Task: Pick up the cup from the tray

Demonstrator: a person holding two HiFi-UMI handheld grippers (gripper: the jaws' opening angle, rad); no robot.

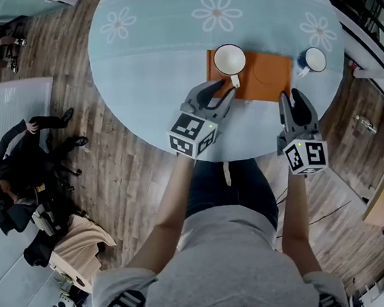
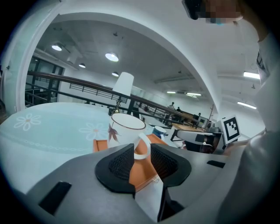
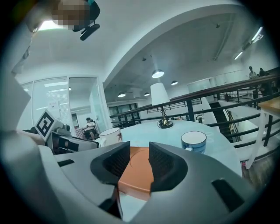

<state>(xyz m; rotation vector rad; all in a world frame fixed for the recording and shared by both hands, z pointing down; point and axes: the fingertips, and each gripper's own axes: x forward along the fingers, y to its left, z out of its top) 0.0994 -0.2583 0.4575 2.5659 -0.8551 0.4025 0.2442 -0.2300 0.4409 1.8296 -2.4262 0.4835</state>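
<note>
Two grippers reach over a round, pale-blue table (image 1: 156, 45) in the head view. An orange tray (image 1: 272, 75) lies on the table with a white cup (image 1: 229, 60) standing upright on its left part. The left gripper (image 1: 222, 89) points at the cup's handle (image 1: 235, 80) from the near side. The right gripper (image 1: 291, 95) sits at the tray's near right corner. A blue cup (image 1: 313, 59) stands on the table just right of the tray.

From the left gripper view, the left gripper (image 2: 142, 159) has its jaws apart. The cup (image 2: 124, 129) stands just ahead on the tray (image 2: 140, 175), and its handle (image 2: 142, 148) hangs in the gap between the pads. Contact with either pad cannot be told. The blue cup (image 2: 159, 130) shows behind.

From the right gripper view, the right gripper (image 3: 139, 159) also has its jaws spread, holding nothing. The tray (image 3: 136, 175) shows through the gap. The white cup (image 3: 109, 135) stands to the left and the blue cup (image 3: 193, 142) to the right.
</note>
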